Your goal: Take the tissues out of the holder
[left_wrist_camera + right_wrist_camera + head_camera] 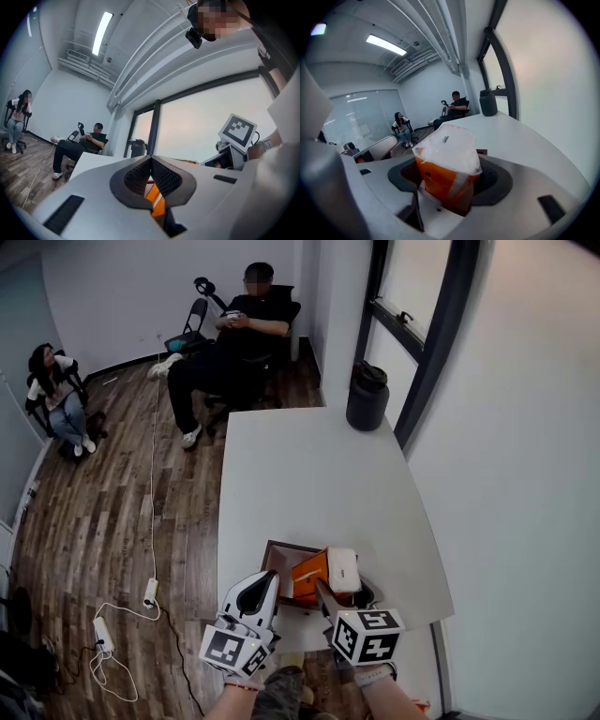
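An orange tissue pack (317, 574) with a white plastic top stands in the dark brown holder (275, 553) at the near edge of the white table (309, 474). My right gripper (333, 592) is shut on the tissue pack (449, 161), and both dark pads press its orange sides in the right gripper view. My left gripper (272, 579) rests at the holder's left side. Its fingertips meet in the left gripper view (151, 161), with nothing seen between them. Orange from the pack (157, 202) shows through the gap below the pads.
A black bin (367, 397) stands on the floor beyond the table's far right corner. Two people sit on chairs (234, 338) (58, 395) across the wooden floor. A white power strip and cable (103, 634) lie left of the table. A wall runs close along the right.
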A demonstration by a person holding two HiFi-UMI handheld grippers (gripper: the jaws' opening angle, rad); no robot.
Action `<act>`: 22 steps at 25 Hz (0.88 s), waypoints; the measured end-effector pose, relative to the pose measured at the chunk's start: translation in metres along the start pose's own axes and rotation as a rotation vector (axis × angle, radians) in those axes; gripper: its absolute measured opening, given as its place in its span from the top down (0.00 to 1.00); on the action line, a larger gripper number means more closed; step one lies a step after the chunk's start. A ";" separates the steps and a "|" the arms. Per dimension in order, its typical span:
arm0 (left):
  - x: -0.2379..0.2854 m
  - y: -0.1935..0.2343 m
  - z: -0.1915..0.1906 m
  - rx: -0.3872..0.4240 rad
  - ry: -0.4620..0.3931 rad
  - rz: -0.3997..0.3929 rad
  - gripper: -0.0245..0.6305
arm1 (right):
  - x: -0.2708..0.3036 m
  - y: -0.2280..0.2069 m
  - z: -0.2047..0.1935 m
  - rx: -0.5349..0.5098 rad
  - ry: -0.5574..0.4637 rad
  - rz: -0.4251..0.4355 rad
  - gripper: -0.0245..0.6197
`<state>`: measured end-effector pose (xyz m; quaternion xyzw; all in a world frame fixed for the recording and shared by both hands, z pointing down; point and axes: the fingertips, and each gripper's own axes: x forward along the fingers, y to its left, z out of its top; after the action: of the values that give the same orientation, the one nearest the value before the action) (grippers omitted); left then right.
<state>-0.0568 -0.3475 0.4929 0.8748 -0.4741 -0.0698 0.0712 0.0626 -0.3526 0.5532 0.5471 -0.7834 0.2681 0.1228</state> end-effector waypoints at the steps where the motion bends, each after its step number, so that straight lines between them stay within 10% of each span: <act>1: -0.001 0.000 0.001 0.000 0.000 0.001 0.96 | -0.001 0.001 0.002 0.003 -0.007 0.002 0.51; 22: -0.006 -0.003 0.021 0.014 -0.018 -0.019 0.96 | -0.027 0.019 0.059 0.002 -0.156 0.042 0.52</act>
<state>-0.0615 -0.3423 0.4725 0.8790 -0.4669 -0.0751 0.0603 0.0611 -0.3588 0.4863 0.5500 -0.8016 0.2278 0.0554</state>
